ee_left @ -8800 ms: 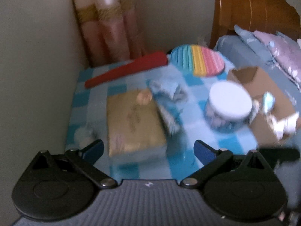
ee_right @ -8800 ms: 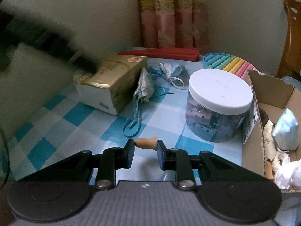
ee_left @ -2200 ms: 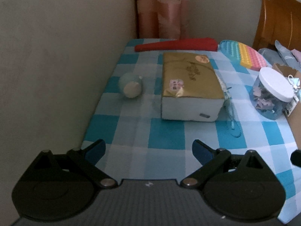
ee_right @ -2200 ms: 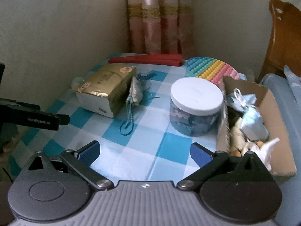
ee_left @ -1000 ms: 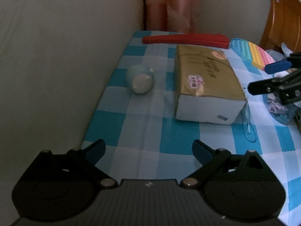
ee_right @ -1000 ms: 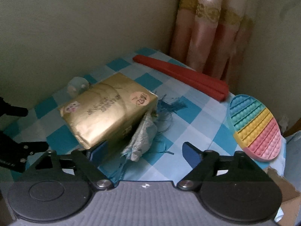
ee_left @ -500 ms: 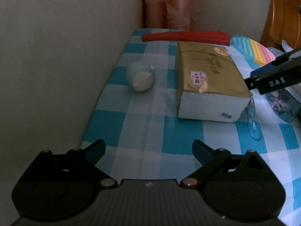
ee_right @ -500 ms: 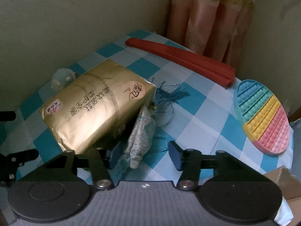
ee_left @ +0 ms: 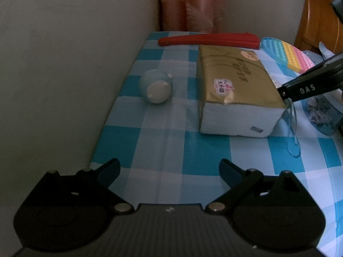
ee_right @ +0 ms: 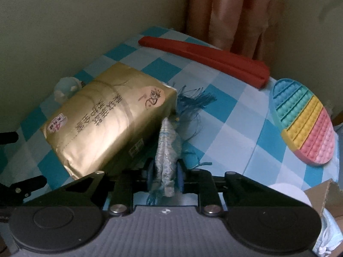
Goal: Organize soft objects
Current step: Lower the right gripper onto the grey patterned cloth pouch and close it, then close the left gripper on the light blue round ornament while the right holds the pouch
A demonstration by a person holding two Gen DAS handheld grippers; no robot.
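A pale blue cloth pouch [ee_right: 167, 147] with a blue tassel [ee_right: 193, 102] leans against the right side of a gold tissue pack [ee_right: 107, 115]. My right gripper [ee_right: 165, 174] has its jaws closing, and both blue pads press on the pouch's lower end. In the left wrist view one of its black fingers [ee_left: 304, 90] reaches in beside the tissue pack [ee_left: 233, 77], and the pouch's blue cord [ee_left: 292, 141] trails on the cloth. My left gripper [ee_left: 169, 171] hangs open over the table's near end with nothing between its fingers. A small teal plush ball [ee_left: 155, 88] lies left of the pack.
A red case [ee_left: 208, 39] lies along the back edge, and a rainbow pop-it mat [ee_right: 304, 124] lies at the right. A white-lidded jar [ee_right: 287, 192] and a cardboard box [ee_right: 321, 194] stand at the right. A wall runs along the table's left side.
The right gripper's jaws have come together from wide apart onto the pouch, after moving down and closer to the tissue pack. The left gripper has stayed put.
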